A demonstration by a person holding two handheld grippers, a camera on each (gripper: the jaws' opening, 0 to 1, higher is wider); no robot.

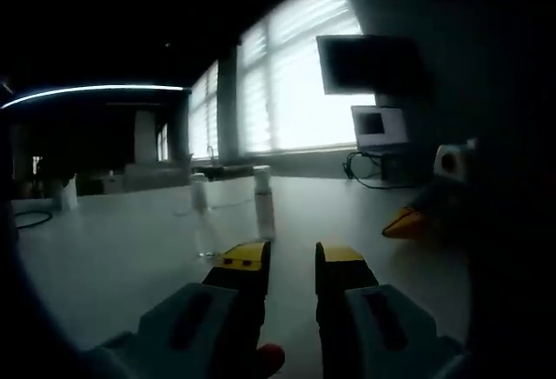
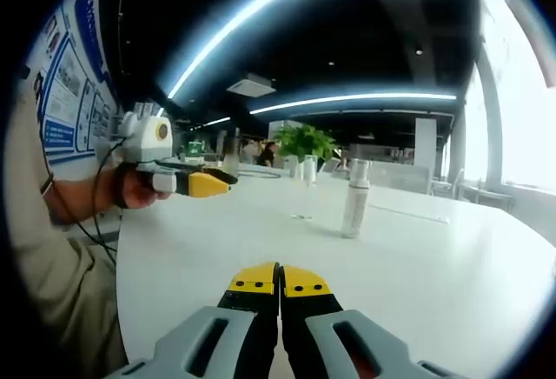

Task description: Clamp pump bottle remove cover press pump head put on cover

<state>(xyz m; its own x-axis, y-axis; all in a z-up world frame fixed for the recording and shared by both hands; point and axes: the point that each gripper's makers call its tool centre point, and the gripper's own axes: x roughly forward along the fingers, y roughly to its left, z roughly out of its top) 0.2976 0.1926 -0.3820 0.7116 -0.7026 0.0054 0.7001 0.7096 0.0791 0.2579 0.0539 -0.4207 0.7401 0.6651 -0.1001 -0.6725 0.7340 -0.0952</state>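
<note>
Left gripper (image 1: 292,262) jaws apart, right gripper (image 2: 279,280) jaws together, both empty; pump bottle (image 2: 355,198) upright mid-tabletop (image 2: 452,275), cover on, so clamping likely comes next: left must reach and close on it.

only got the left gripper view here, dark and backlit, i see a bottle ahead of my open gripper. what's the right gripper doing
Observer: The right gripper is shut on nothing, low over the white table.
Operator: is it near the bottle
Observer: No, the pump bottle stands upright well ahead of it, untouched.
Operator: cover on or off
Observer: The bottle's top looks capped, though it is too small to be sure. The left gripper is held off to the side by a hand.
</note>
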